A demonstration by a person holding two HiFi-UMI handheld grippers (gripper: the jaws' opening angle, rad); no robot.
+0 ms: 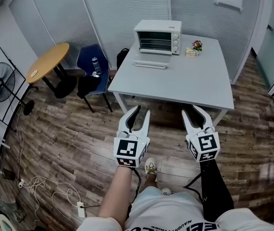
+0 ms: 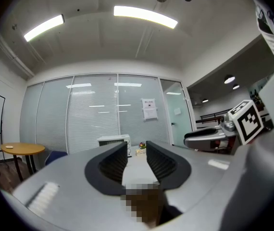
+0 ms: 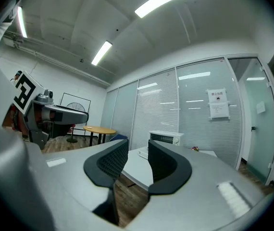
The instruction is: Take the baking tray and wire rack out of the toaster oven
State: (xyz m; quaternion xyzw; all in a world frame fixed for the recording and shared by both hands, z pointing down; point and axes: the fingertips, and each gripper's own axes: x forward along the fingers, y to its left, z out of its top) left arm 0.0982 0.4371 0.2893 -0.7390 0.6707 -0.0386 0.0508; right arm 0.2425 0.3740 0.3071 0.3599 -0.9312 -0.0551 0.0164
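Observation:
A white toaster oven [image 1: 157, 36] stands at the far edge of a pale grey table [image 1: 175, 88], its door [image 1: 150, 63] folded down flat in front. Tray and rack are too small to make out behind the dark opening. My left gripper [image 1: 142, 113] and right gripper [image 1: 192, 112] hang side by side over the wooden floor, short of the table's near edge. Both are open with nothing between the jaws. The left gripper view looks past its jaws [image 2: 137, 146] to the oven [image 2: 114, 140]. In the right gripper view the jaws [image 3: 138, 148] frame the oven [image 3: 166, 137].
A small flower pot [image 1: 196, 45] sits right of the oven. Left of the table stand a blue chair [image 1: 93, 64] with a bottle, a round wooden table [image 1: 48, 61] and a floor fan [image 1: 0, 85]. A power strip [image 1: 80, 209] with cables lies near my feet.

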